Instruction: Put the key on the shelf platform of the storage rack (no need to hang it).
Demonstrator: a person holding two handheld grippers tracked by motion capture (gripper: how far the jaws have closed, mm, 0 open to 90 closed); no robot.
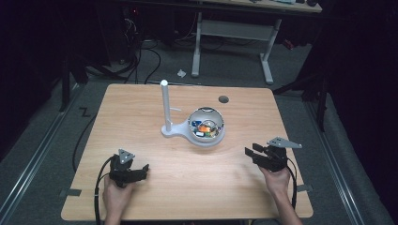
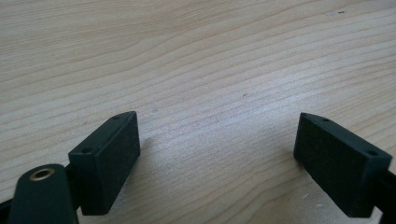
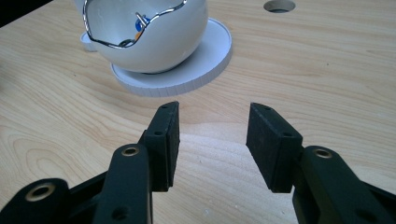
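Note:
A white bowl (image 1: 206, 124) with a wavy silver rim sits on a round white base (image 1: 202, 140) near the table's middle, holding several small colourful items. A white upright post (image 1: 165, 105) rises from the same base at its left. In the right gripper view the bowl (image 3: 154, 35) stands just ahead and to the left of the jaws. My left gripper (image 1: 143, 169) rests open near the front left of the table; its jaws (image 2: 217, 158) are wide apart over bare wood. My right gripper (image 1: 249, 150) is open at the front right, with nothing between its jaws (image 3: 212, 140).
The wooden table (image 1: 141, 108) has a round cable hole (image 1: 223, 99) at the back right, which is the hole (image 3: 279, 5) at the top of the right gripper view. Beyond the table stands a desk frame (image 1: 232, 33) on dark carpet with cables.

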